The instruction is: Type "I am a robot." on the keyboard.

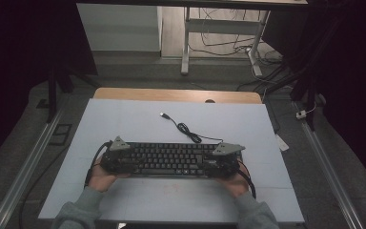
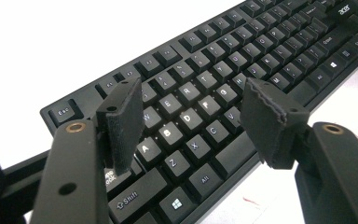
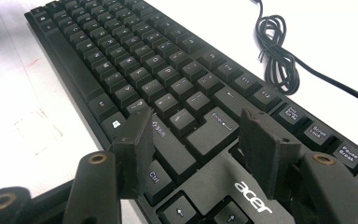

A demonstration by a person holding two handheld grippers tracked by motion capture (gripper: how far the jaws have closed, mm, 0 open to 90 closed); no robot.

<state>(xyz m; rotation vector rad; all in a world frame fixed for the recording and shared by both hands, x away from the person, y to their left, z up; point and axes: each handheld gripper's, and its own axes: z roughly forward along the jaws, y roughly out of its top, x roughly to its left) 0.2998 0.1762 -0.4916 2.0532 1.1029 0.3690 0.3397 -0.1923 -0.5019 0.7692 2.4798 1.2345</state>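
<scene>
keyboard (image 1: 169,160) lies flat on the table (image 1: 124,119); left gripper (image 2: 191,121) and right gripper (image 3: 193,147) hover over its ends, jaws apart, nothing gripped yet.

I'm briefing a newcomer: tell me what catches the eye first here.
A black keyboard lies across the near middle of the white table. The left gripper and right gripper hover open over its two ends. Its cable curls away behind it.

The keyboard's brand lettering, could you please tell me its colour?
White, on the black keyboard; the right gripper view shows the lettering best.
</scene>
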